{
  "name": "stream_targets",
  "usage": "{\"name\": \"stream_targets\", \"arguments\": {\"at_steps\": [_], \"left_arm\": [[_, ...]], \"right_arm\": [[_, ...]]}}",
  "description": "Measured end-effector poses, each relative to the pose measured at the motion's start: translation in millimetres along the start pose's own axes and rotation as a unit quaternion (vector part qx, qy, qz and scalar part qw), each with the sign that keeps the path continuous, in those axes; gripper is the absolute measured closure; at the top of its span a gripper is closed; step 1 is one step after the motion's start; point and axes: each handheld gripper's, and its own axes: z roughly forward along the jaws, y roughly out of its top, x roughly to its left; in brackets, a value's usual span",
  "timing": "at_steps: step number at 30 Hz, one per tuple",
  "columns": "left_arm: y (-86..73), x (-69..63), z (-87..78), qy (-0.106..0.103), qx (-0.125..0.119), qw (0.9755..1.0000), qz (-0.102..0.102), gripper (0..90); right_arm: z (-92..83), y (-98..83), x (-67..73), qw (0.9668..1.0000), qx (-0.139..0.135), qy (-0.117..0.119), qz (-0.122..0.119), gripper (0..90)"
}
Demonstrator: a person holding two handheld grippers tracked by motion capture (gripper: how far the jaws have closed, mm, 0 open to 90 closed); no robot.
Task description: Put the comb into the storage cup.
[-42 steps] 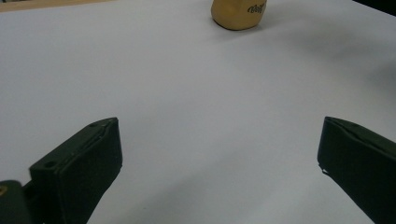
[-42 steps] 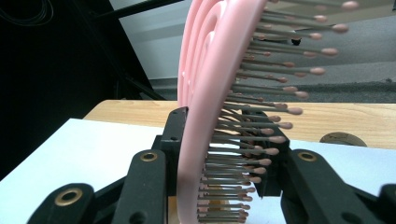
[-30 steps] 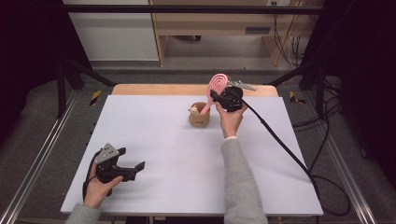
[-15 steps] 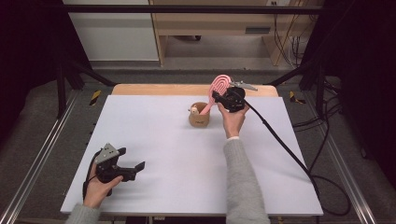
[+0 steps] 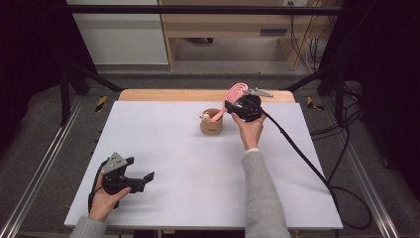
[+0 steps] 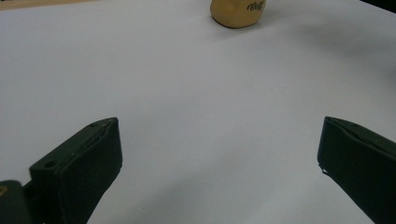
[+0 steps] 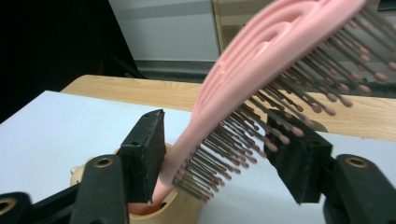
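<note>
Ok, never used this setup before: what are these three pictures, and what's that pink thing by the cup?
A person holds a hand-held two-jaw gripper in each hand. The high view looks down on the white table; the other two cameras ride on the grippers. The left gripper rests near the table's front left, jaws wide open and empty. The right gripper is at the tan cup, where a pink hairbrush stands handle-down. Its jaws have just been opening; the brush is between them, and the bristle-side pad no longer presses.
</note>
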Motion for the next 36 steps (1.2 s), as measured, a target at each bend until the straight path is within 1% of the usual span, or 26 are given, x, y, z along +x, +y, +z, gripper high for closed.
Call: {"name": "stream_targets", "arguments": {"at_steps": [4, 7, 11, 13, 16, 20, 23, 28, 32, 34, 36], "left_arm": [[-0.1, -0.1, 0.3, 0.001, 0.001, 1.0, 0.001, 0.0], [0.1, -0.6, 0.3, 0.0, 0.001, 1.0, 0.001, 0.0], [0.0, -0.6, 0.6, 0.0, 0.002, 1.0, 0.002, 0.0], [0.1, -0.7, 0.6, 0.001, 0.002, 1.0, 0.003, 0.0], [0.1, -0.5, 0.7, 0.001, 0.002, 1.0, 0.003, 0.0], [0.0, -0.5, 1.0, 0.002, 0.002, 1.0, 0.002, 0.0], [-0.1, -0.4, 0.8, 0.002, 0.002, 1.0, 0.002, 0.0], [-0.1, 0.0, 0.7, 0.001, 0.001, 1.0, 0.001, 0.0], [0.0, -0.5, 1.2, 0.0, 0.001, 1.0, 0.002, 0.0], [-0.1, -0.5, 1.3, 0.0, 0.001, 1.0, 0.001, 0.0], [-0.1, -0.7, 1.5, 0.0, 0.0, 1.0, 0.0, 0.0]], "right_arm": [[-5.7, -2.3, -0.6, 1.0, -0.008, 0.0, -0.004, 28.4], [-11.1, -4.3, -1.5, 0.9998, -0.015, -0.002, -0.013, 23.7], [-19.4, -6.5, -1.2, 0.9995, -0.014, 0.003, -0.03, 16.3], [-23.6, -7.6, -1.5, 0.9994, -0.01, 0.013, -0.031, 11.3], [-31.3, -10.0, -0.5, 0.999, -0.012, 0.026, -0.036, 9.6], [-41.2, -11.9, 3.0, 0.998, -0.009, 0.034, -0.052, 4.7], [-49.4, -12.3, 5.8, 0.9972, -0.014, 0.041, -0.061, 3.5], [-61.2, -12.1, 7.3, 0.9969, -0.014, 0.054, -0.056, 0.7], [-68.4, -13.4, 6.1, 0.9962, -0.013, 0.06, -0.063, 0.7], [-72.9, -15.1, 5.5, 0.9949, -0.012, 0.077, -0.064, 0.7], [-76.4, -17.0, 5.7, 0.9939, -0.012, 0.085, -0.069, 0.7]]}}
